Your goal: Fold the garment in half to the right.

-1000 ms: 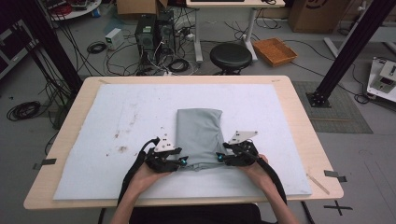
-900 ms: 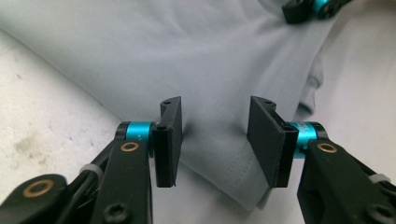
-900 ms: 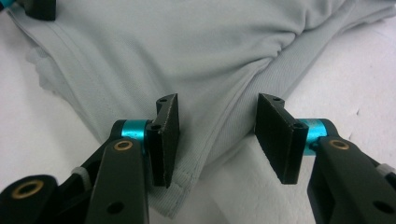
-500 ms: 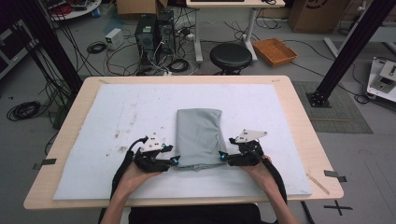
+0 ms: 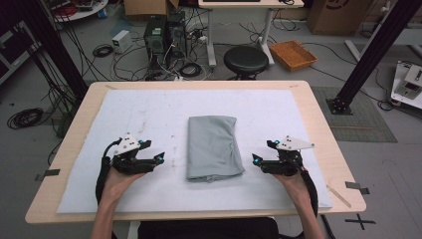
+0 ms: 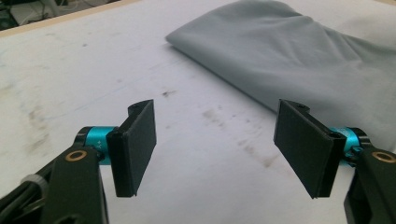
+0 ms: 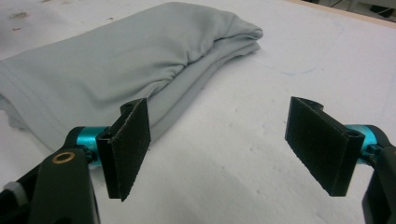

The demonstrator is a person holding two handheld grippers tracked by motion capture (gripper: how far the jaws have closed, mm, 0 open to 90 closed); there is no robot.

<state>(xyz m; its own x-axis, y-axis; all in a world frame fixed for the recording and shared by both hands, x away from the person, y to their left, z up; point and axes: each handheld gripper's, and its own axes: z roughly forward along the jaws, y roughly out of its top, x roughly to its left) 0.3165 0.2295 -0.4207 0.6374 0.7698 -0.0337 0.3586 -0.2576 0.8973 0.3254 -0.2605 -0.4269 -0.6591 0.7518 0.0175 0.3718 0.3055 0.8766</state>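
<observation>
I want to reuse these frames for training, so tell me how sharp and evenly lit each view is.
High view: soft, even light, slightly low detail; the folded grey cloth casts hardly any shadow. Left gripper view: left gripper fingers crisp, stained white mat softer toward the far edge. Right gripper view: right gripper sharp, cloth folds clear, no glare.

Both grippers have let go of the cloth and pulled outward. Left gripper was at the near left corner a second ago; now well clear to the left, over bare mat, jaws wide apart with nothing between (left gripper view). Right gripper likewise off the near right corner, now apart from the cloth's right edge, jaws spread and empty. Cloth's near edge now lies flat, unheld.
</observation>
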